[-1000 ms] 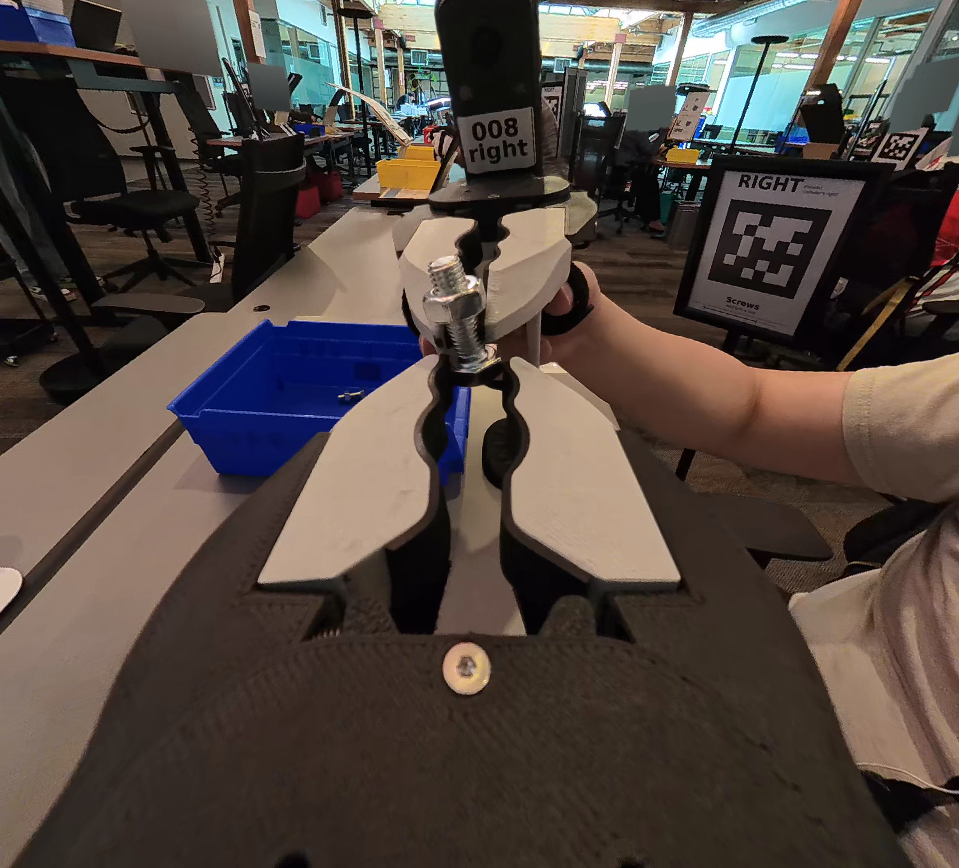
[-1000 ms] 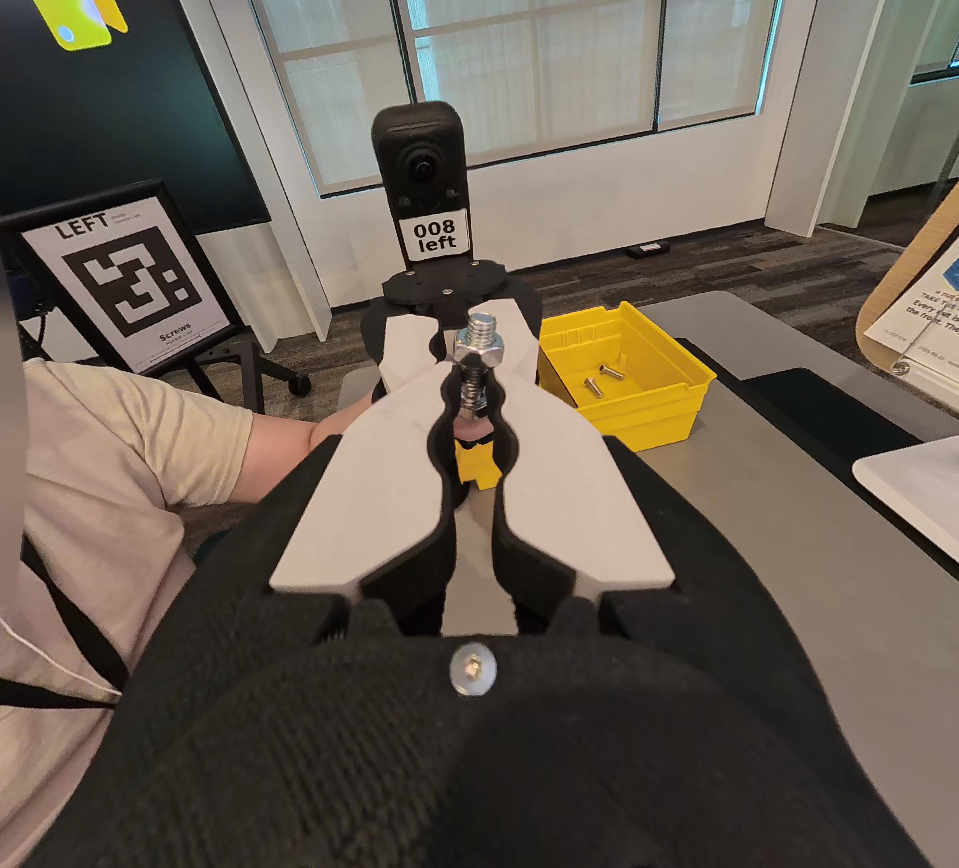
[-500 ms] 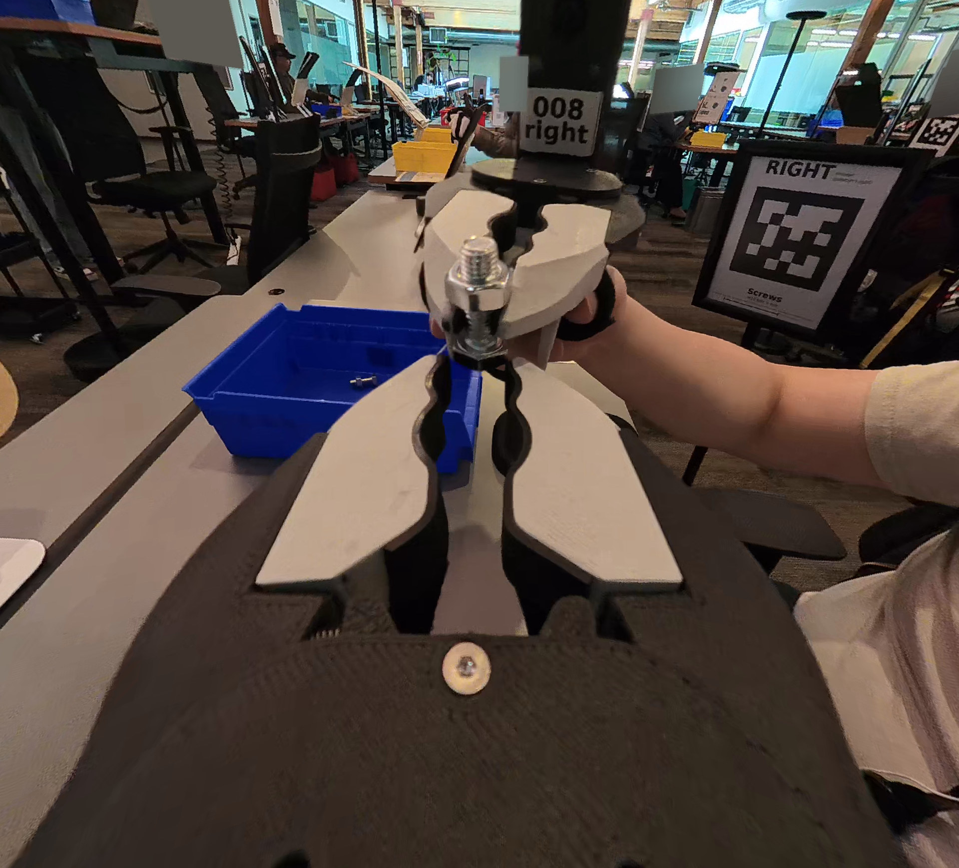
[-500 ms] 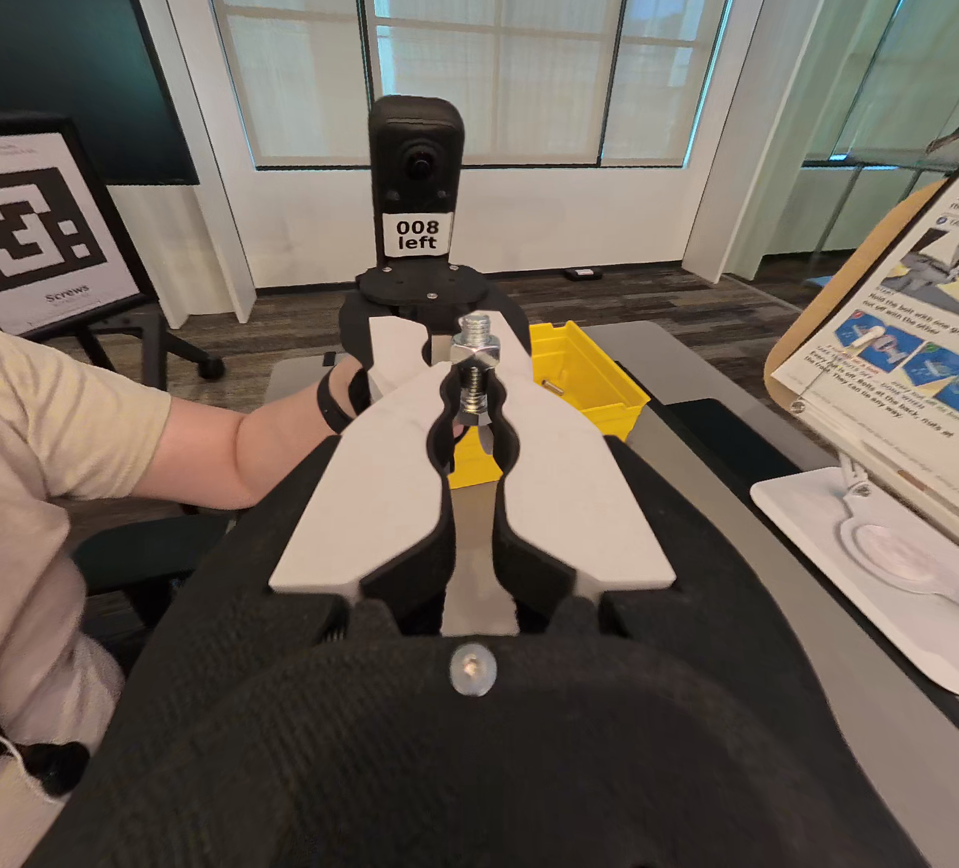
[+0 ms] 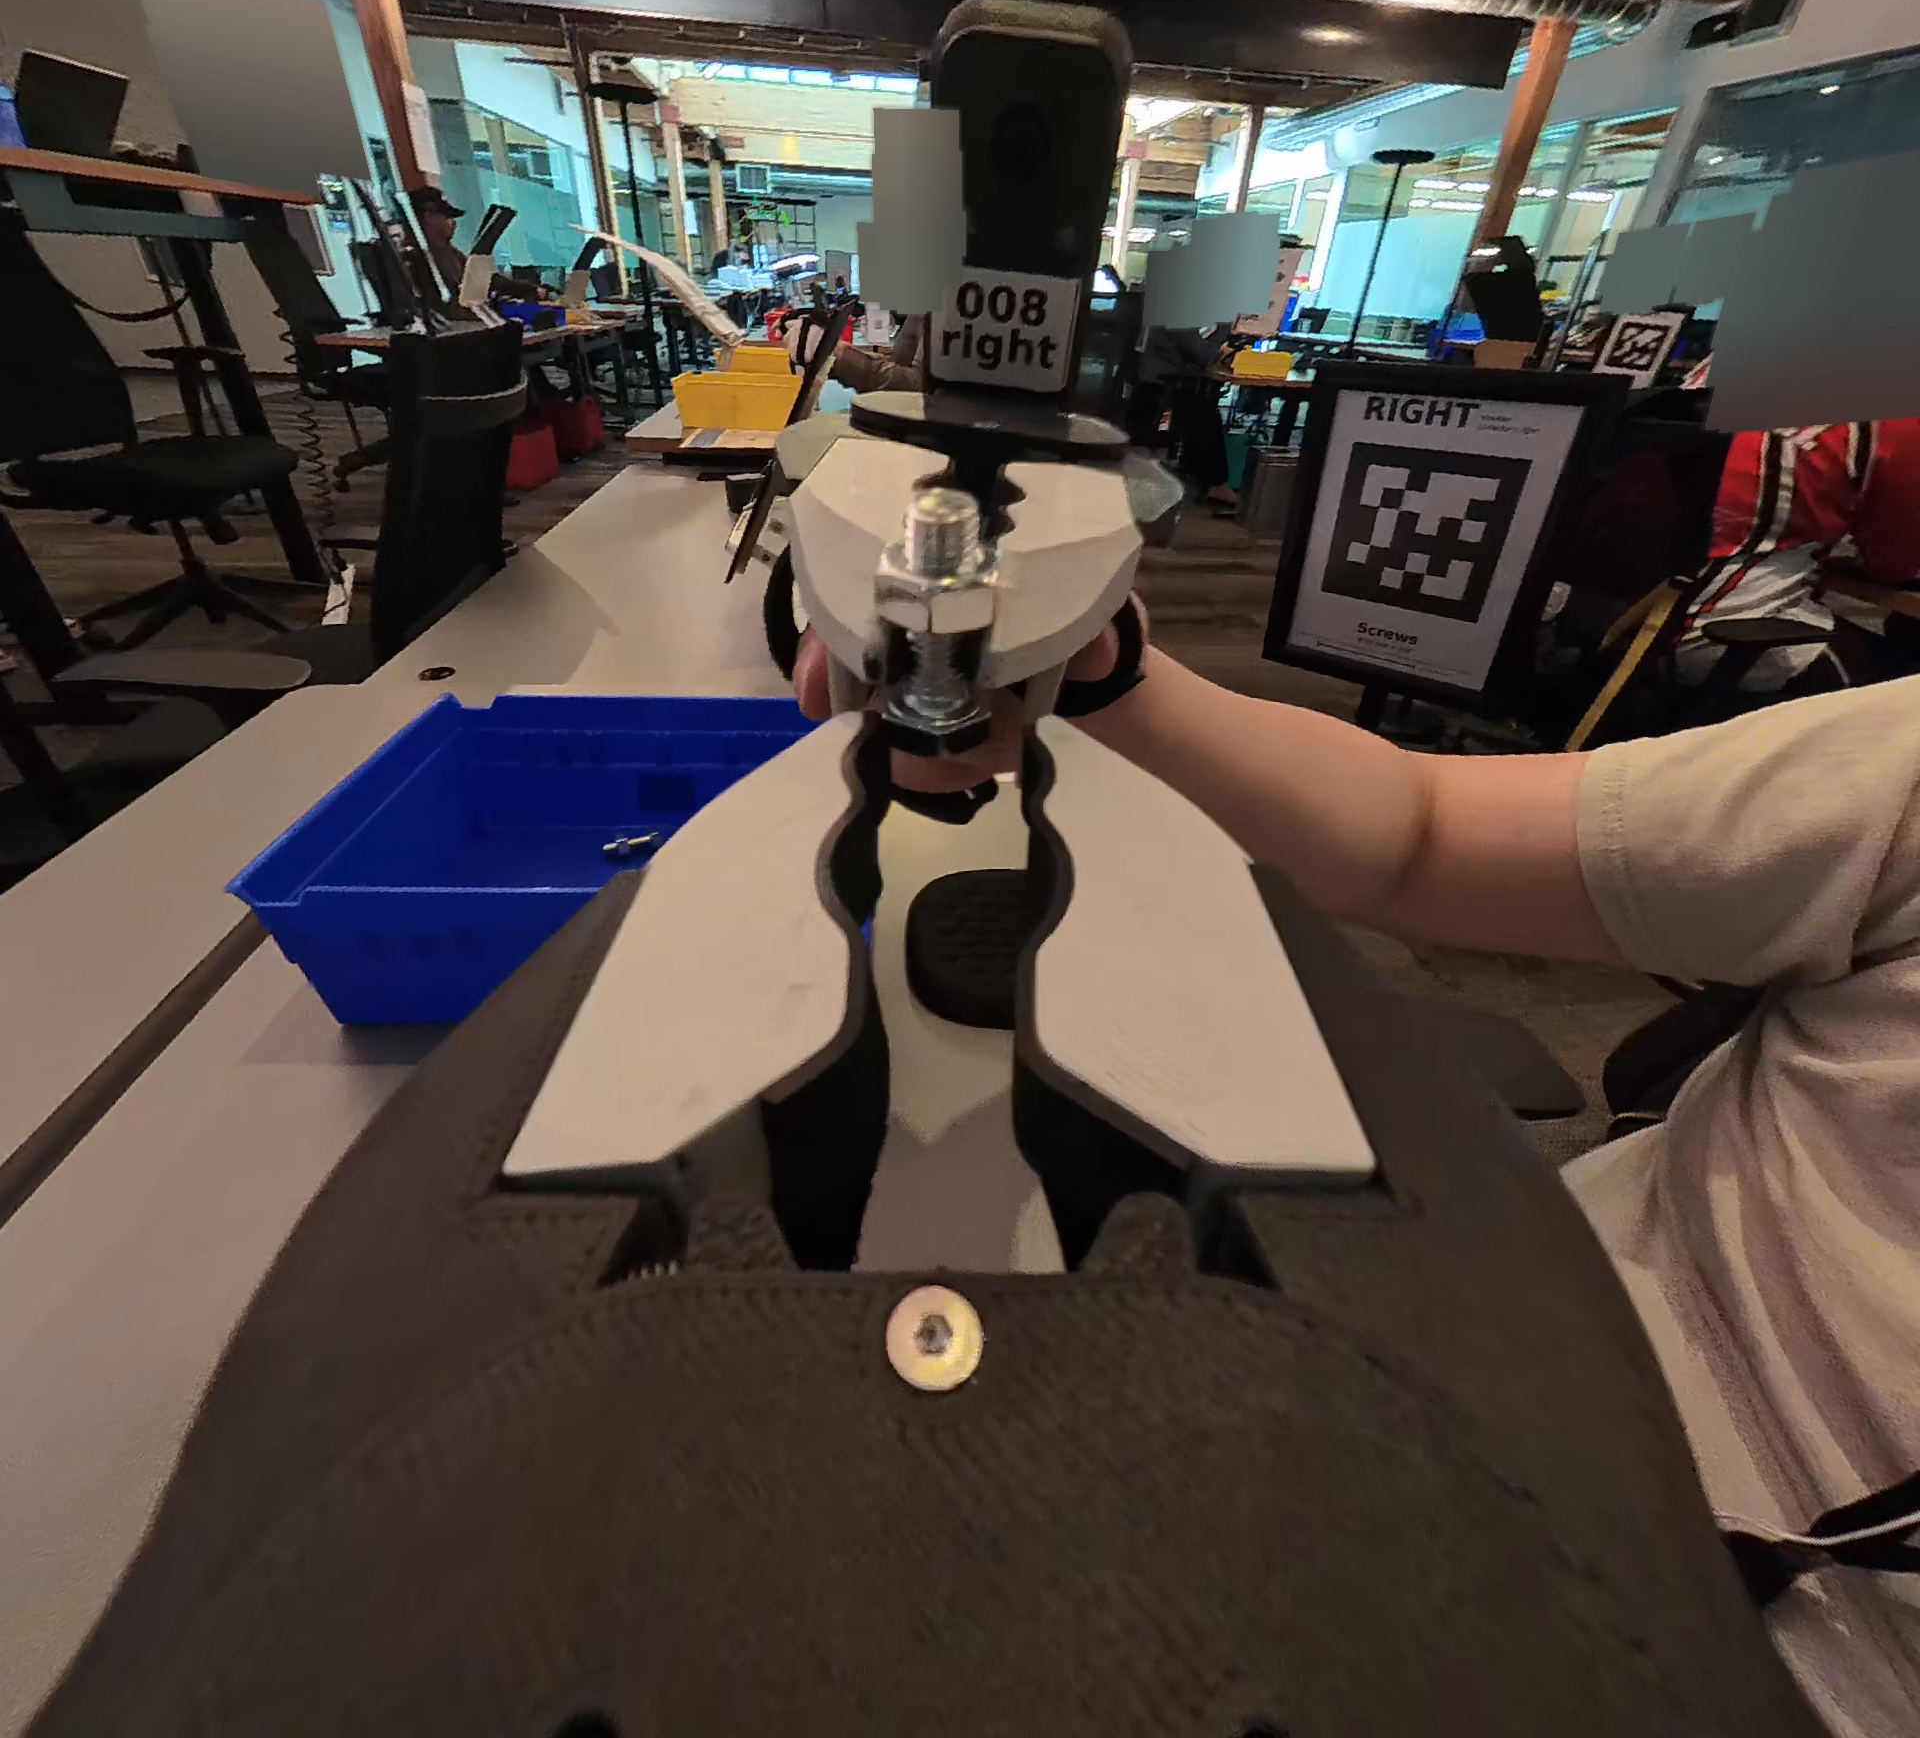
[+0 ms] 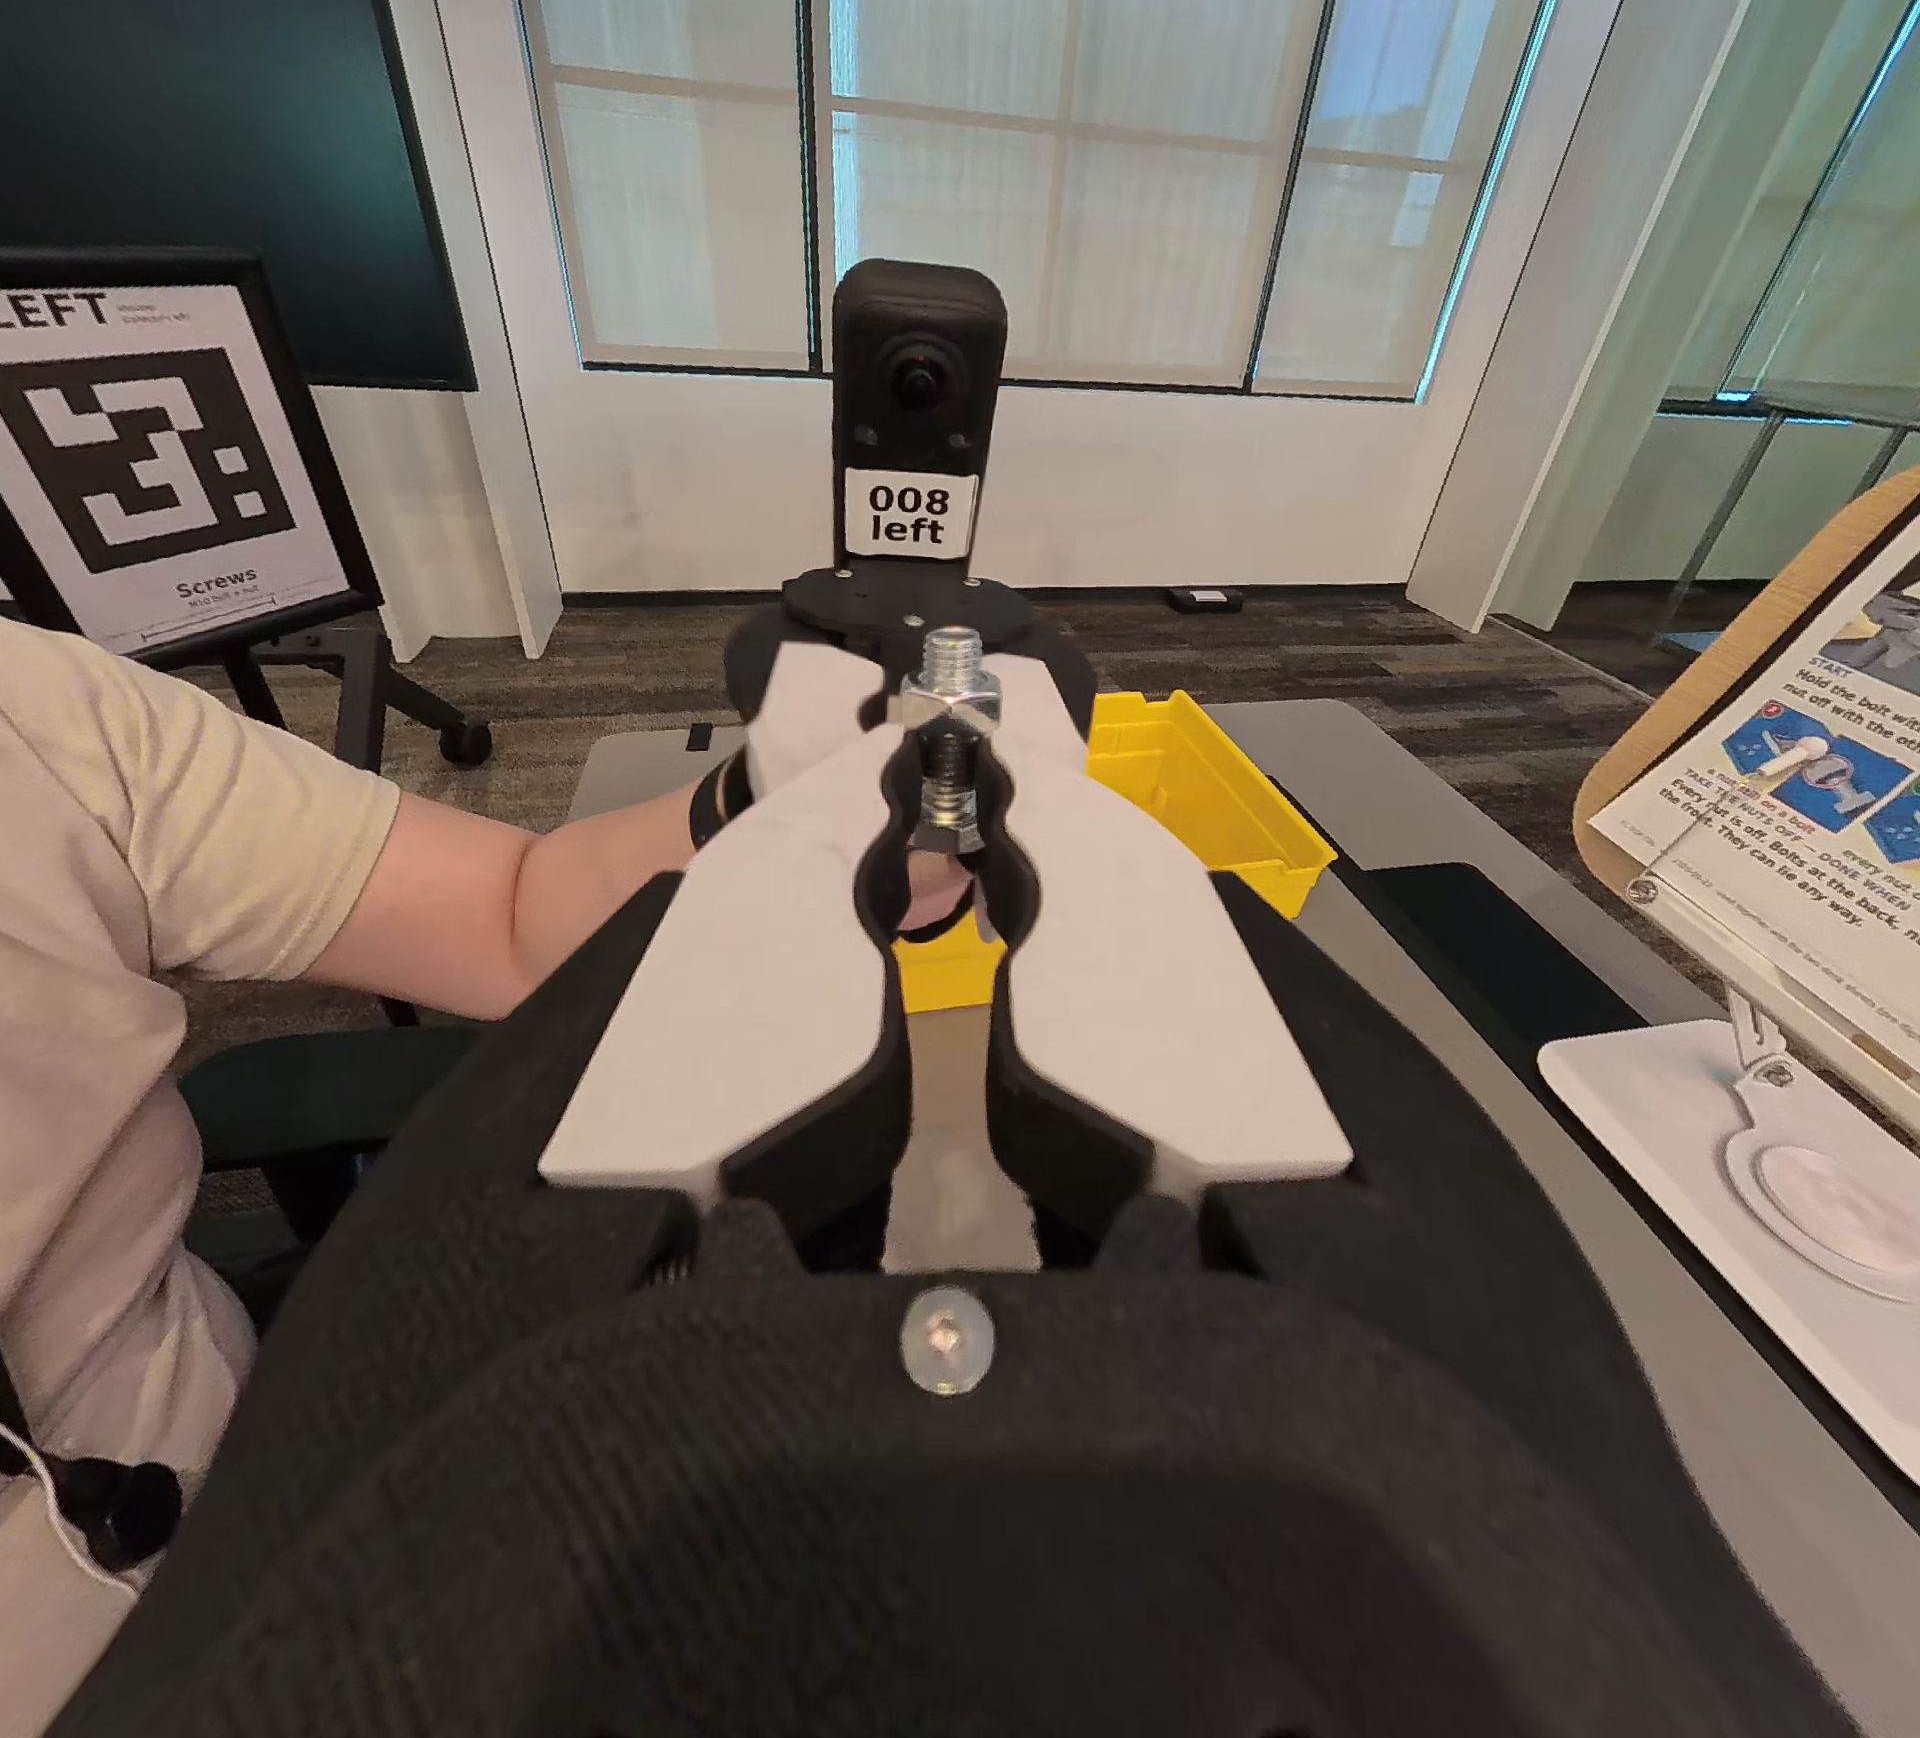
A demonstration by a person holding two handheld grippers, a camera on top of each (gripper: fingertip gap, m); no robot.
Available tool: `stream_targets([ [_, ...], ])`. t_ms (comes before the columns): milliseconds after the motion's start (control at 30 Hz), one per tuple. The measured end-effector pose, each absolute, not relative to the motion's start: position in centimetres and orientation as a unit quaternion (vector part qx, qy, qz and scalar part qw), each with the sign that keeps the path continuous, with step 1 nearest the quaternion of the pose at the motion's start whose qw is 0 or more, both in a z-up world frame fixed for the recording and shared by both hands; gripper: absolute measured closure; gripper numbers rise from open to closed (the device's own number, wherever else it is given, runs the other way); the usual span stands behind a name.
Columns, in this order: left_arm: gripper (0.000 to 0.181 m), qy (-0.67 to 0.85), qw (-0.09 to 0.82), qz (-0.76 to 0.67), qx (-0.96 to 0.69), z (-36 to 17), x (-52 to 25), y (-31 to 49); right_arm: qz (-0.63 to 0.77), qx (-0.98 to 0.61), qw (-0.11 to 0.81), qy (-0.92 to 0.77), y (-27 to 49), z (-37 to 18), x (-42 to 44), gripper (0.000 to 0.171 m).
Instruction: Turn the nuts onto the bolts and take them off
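Observation:
A silver bolt (image 5: 938,649) stands upright in the air between my two grippers, which face each other. A hex nut (image 5: 935,592) sits partway up its thread, with bare thread above and below. My left gripper (image 5: 938,732) is shut on the bolt's head at the bottom. In the right wrist view my right gripper (image 6: 945,720) is shut on the nut (image 6: 948,709), and the bolt (image 6: 943,789) hangs down between its pads. Each gripper also shows beyond the bolt in the other's view.
A blue bin (image 5: 416,940) with a small bolt (image 5: 623,847) in it stands on the grey table (image 5: 135,1013) to the left. A yellow bin (image 6: 1216,805) stands behind the grippers. An instruction board (image 6: 1787,784) on a white stand is at the right. My two grippers' fingertips are within a few centimetres of each other.
Both grippers have swung and turned around the bolt, so the backgrounds have shifted. The bolt stays upright between them, with the nut a little farther from the head.

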State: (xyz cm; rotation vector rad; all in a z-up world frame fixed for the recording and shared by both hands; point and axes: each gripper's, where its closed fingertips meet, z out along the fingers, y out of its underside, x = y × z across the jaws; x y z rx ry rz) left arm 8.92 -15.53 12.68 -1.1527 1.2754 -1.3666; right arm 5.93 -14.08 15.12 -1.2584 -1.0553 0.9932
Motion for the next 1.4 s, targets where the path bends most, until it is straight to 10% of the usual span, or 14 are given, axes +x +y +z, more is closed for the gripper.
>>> stream_targets([
  [700,0.146,0.527,0.470,-0.517,-0.484,12.4,8.6,-15.1,0.394,-0.547,0.600,-0.432,-13.6,15.0,6.9,0.161],
  [1400,0.144,0.454,0.523,-0.509,-0.511,15.2,3.5,-11.1,0.122,-0.771,0.606,-0.154,-2.5,9.3,33.2,0.161],
])
